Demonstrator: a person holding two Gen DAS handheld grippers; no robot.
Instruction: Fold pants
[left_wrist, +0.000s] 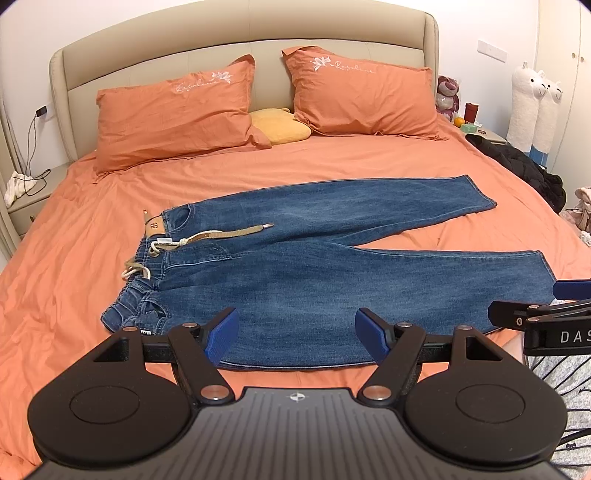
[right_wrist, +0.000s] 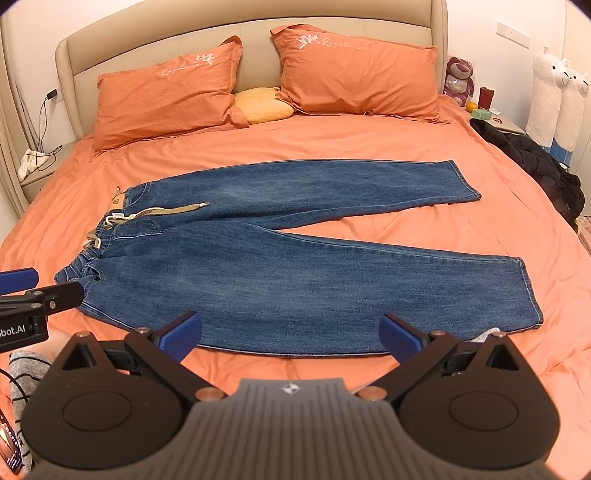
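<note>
Blue jeans (left_wrist: 314, 266) lie flat and spread on the orange bed (left_wrist: 74, 277), waistband to the left, both legs running right and splayed apart. A tan belt (left_wrist: 221, 234) lies across the waist. My left gripper (left_wrist: 297, 334) is open and empty, held above the near leg's front edge. My right gripper (right_wrist: 291, 338) is open and empty, above the near edge of the jeans (right_wrist: 295, 277) toward the hem end. The right gripper's fingers (left_wrist: 570, 290) show at the right edge of the left wrist view; the left gripper's fingers (right_wrist: 18, 278) show at the left edge of the right wrist view.
Two orange pillows (left_wrist: 177, 110) and a yellow cushion (left_wrist: 280, 127) sit at the headboard. A black garment (left_wrist: 517, 166) hangs off the bed's right side. Nightstands (left_wrist: 33, 188) stand on both sides; plush llamas (left_wrist: 532, 107) stand far right.
</note>
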